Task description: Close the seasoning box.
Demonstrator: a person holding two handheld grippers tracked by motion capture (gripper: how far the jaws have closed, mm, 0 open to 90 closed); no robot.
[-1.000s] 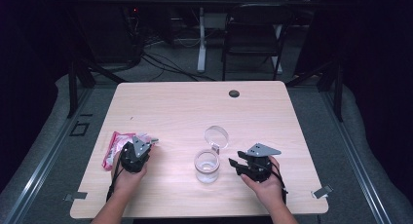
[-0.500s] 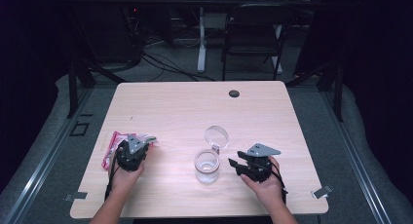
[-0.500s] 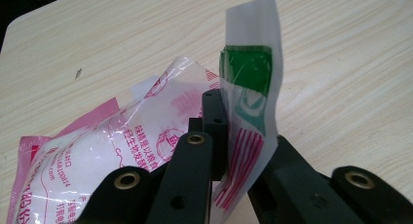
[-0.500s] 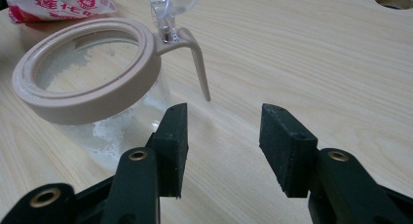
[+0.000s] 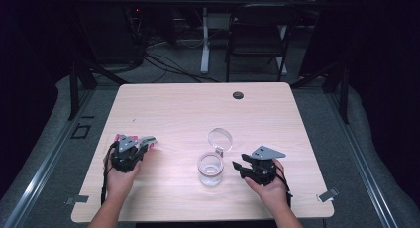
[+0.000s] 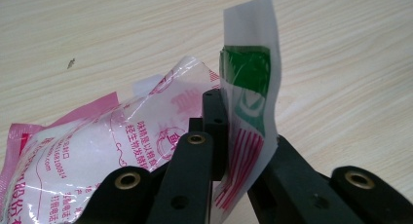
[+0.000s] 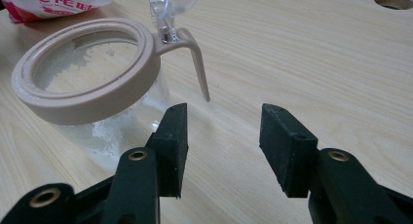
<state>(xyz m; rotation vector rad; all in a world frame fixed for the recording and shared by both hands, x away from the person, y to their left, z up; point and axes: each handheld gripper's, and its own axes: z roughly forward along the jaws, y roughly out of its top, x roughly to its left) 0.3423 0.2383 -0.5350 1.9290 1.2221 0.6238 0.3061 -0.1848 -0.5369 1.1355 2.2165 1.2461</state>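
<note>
A pink-and-white printed plastic bag (image 6: pixel 97 146) of white powder lies at the table's left. My left gripper (image 6: pixel 243 131) is shut on its torn green-and-red top strip (image 6: pixel 248 73), which stands up between the jaws. From above, the left gripper (image 5: pixel 140 147) sits over the bag (image 5: pixel 120 138). A clear glass jar (image 5: pixel 210 168) with a beige rim stands mid-table, its hinged lid (image 5: pixel 220 138) flipped back. My right gripper (image 5: pixel 237 167) rests open just right of it. In the right gripper view the jar (image 7: pixel 87 73) holds a dusting of white powder, left of the gripper (image 7: pixel 224 131).
A round cable hole (image 5: pixel 238 95) sits near the table's far edge. Bare wood table (image 5: pixel 198 114) stretches behind the jar. A folding chair (image 5: pixel 257 34) and cables stand on the floor beyond the table.
My left gripper has shifted slightly left and lifted a little, with the bag's strip in it. The right gripper and the jar have not moved.
</note>
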